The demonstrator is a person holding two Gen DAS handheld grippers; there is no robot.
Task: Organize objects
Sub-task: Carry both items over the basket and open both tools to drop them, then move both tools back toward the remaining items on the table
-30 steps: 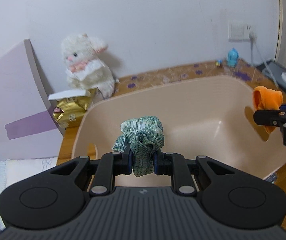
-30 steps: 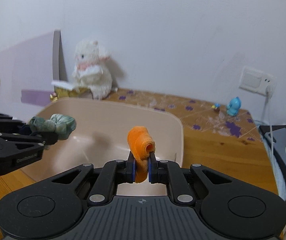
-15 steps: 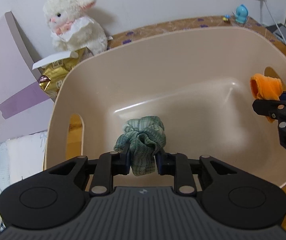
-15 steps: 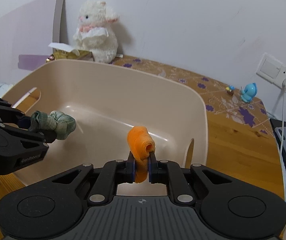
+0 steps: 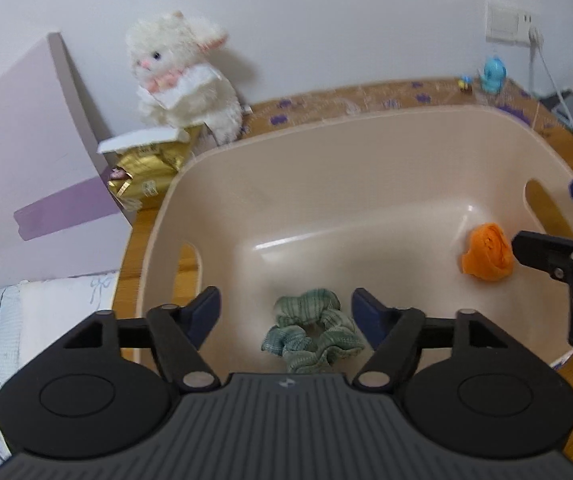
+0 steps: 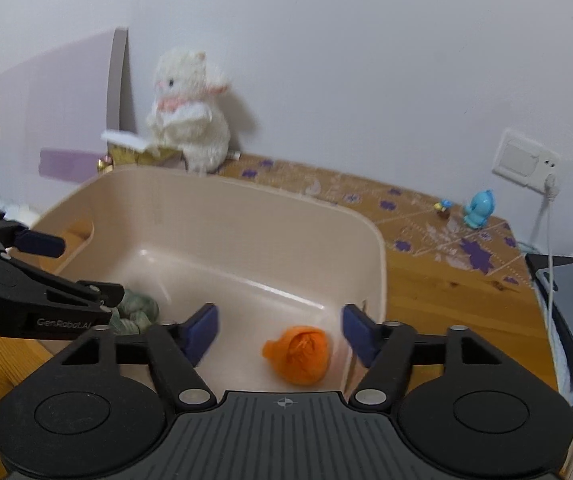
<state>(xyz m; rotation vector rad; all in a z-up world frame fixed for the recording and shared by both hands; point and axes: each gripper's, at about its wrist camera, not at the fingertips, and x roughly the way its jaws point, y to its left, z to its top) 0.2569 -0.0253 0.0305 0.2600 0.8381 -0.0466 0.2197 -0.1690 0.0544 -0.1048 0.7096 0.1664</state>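
Left gripper (image 5: 286, 310): jaws spread wide with nothing between them; half a second ago they were clamped on the green scrunchie, so the release has just happened.
Green scrunchie (image 5: 311, 334): lies loose on the floor of the beige tub, near its front wall and toward the left side; soft checked fabric, gathered into ruffled folds around a small centre hole, slumped and slightly out of round.
Right gripper (image 6: 280, 330): jaws likewise parted and empty; it too was pinching its load a moment earlier.
Orange cloth (image 6: 298, 354): rests on the tub floor in the front right corner, close to the right wall; a rolled bundle of soft knit or fleece, its spiral end facing up, a small tail sticking out to one side.
Meaning for the task: both soft items are now inside the tub and free of the fingers, so I judge this pair as put away; the next step is probably to lift both grippers clear and look for anything else left out.
Beige tub (image 5: 366, 152): smooth, slightly glossy moulded plastic, rounded corners, sloping walls, an oval handle cut-out in each side wall.
Bench (image 6: 438, 280): warm wood grain, with a brown, purple-flowered mat along the far edge.
Gold packet (image 5: 146, 182): crinkled shiny foil, beyond the tub's far left corner.
Plush toy (image 5: 184, 76): white, fluffy, upright against the wall at the bench's back edge.
Blue figurine (image 6: 478, 208): small, hard and glossy, near the far right corner.
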